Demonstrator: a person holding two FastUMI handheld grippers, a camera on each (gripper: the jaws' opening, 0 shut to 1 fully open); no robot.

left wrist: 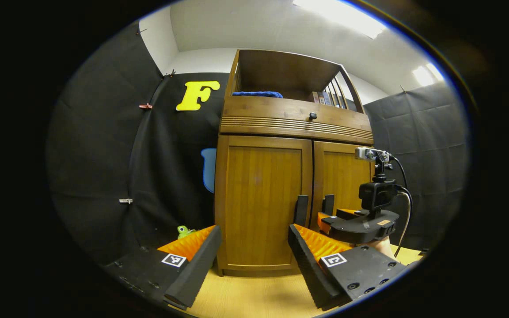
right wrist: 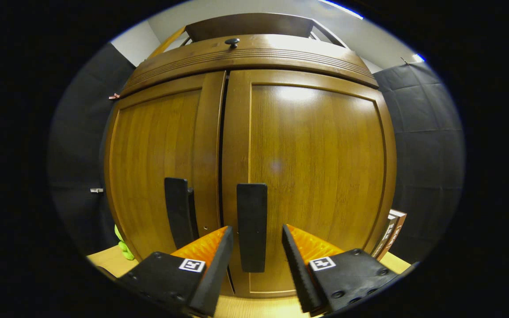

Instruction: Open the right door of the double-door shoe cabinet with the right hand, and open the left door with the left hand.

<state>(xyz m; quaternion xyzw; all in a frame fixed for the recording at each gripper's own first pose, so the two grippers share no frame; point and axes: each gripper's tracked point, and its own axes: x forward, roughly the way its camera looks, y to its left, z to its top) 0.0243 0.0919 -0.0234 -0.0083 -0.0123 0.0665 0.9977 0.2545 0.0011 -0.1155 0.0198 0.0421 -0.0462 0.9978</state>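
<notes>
The wooden shoe cabinet point(left wrist: 296, 123) stands ahead with both doors shut. In the left gripper view its left door point(left wrist: 259, 198) fills the gap between my left gripper's point(left wrist: 253, 229) open fingers, still some way off. That door's black handle point(left wrist: 301, 210) rises just beyond my right finger. My right gripper point(left wrist: 335, 214) is held up close to the right door point(left wrist: 340, 176). In the right gripper view, the right gripper point(right wrist: 257, 229) is open, with the right door's black handle point(right wrist: 252, 225) standing between its fingertips, neither pad pressing it. The left door's handle point(right wrist: 178, 212) is beside it.
A drawer with a dark knob point(left wrist: 313, 115) sits above the doors; a blue cloth point(left wrist: 257, 94) and books lie on the open shelf. A green toy point(left wrist: 184, 230) sits at the cabinet's left foot, and books point(right wrist: 393, 234) lean at its right. The cabinet stands on a light wooden surface point(left wrist: 254, 296).
</notes>
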